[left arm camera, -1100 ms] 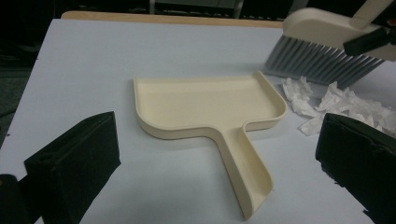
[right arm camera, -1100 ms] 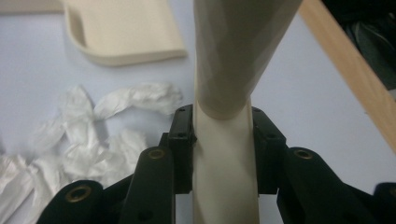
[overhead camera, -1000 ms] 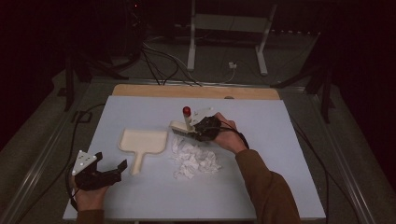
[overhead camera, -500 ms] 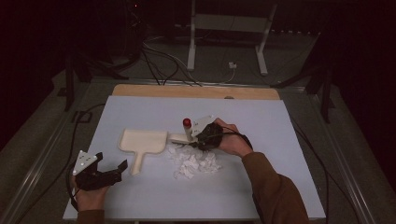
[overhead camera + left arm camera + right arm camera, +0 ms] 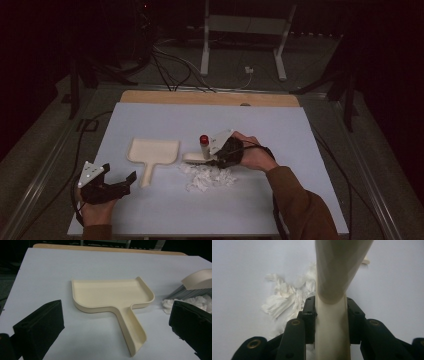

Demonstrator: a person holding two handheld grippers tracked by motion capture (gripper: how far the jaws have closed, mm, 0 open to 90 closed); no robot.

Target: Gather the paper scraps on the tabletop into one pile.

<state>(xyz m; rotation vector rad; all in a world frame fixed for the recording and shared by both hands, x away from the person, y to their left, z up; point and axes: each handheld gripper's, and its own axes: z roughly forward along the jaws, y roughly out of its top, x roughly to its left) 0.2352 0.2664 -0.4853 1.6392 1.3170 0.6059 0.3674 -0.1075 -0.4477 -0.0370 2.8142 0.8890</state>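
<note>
My right gripper [image 5: 212, 159] clamps the brush [image 5: 332, 322] handle at the paper scraps [image 5: 209, 177], mid-tabletop. Dustpan [image 5: 152, 152] lies just left, handle toward the near edge (left gripper [image 5: 120, 182], jaws wide and empty, is nearer it).

No legible text, labels or numbers anywhere

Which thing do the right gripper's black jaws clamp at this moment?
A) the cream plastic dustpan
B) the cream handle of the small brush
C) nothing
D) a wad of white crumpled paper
B: in the right gripper view the right gripper presses both pads on the cream handle of the small brush, above the white crumpled paper; the cream plastic dustpan lies apart.
</note>
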